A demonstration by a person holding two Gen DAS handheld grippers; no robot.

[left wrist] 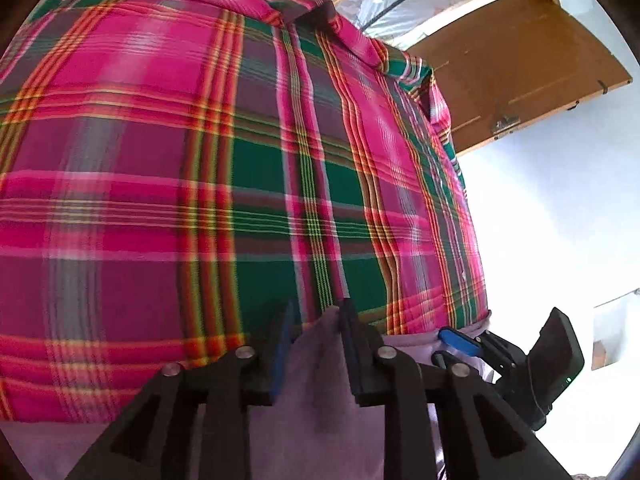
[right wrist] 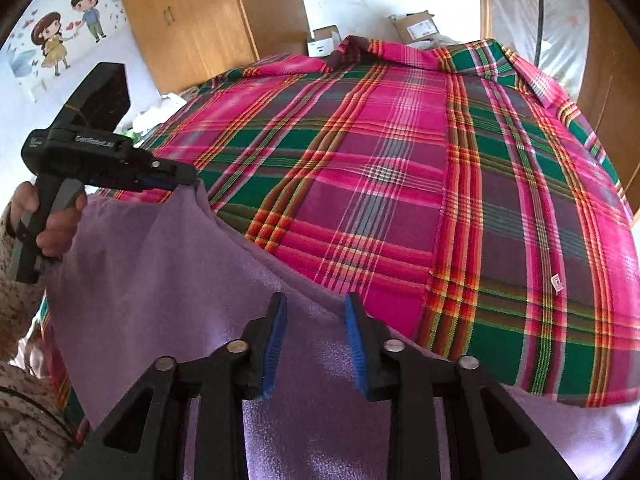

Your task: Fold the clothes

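A pink-green plaid cloth [right wrist: 400,184] is covering the surface, wooden cabinets [right wrist: 192,16] standing behind. The left gripper [right wrist: 176,178] is clenching a purple garment [right wrist: 168,264]; the right gripper [right wrist: 316,344] is spread apart over it.

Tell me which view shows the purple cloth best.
The right wrist view: the purple cloth spreads wide between the left tongs, shut on its corner, and the right tongs. The left wrist view shows only a strip of it near the tongs.
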